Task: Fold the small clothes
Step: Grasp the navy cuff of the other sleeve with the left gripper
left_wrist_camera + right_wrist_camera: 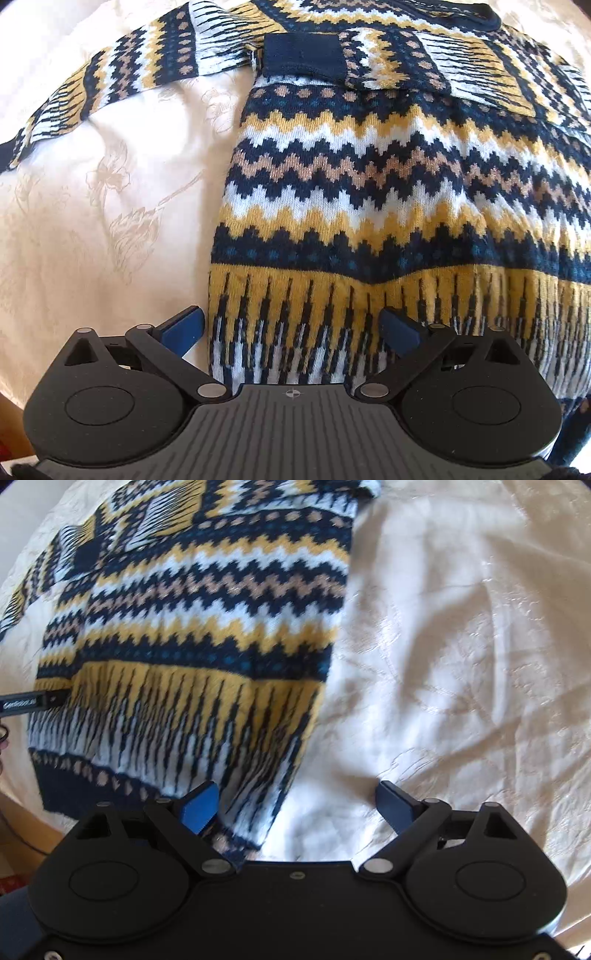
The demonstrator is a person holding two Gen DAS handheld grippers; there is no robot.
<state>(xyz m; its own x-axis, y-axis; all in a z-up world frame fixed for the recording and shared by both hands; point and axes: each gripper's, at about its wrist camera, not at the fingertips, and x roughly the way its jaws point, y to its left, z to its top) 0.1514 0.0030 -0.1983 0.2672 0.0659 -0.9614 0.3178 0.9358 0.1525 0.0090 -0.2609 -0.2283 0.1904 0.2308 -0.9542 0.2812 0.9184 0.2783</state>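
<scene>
My left claw (291, 328) gapes wide over the lower left edge of the navy, mustard and white zigzag-knit sweater (388, 184) lying flat on the cream floral cloth (92, 184), while my right claw (297, 805), equally wide, straddles its lower right corner.

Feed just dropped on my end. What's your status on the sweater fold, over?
Left gripper open, straddling sweater hem edge. Right gripper open at opposite hem corner. One sleeve folded across chest, other spread on bedspread. Nothing blocking.
</scene>
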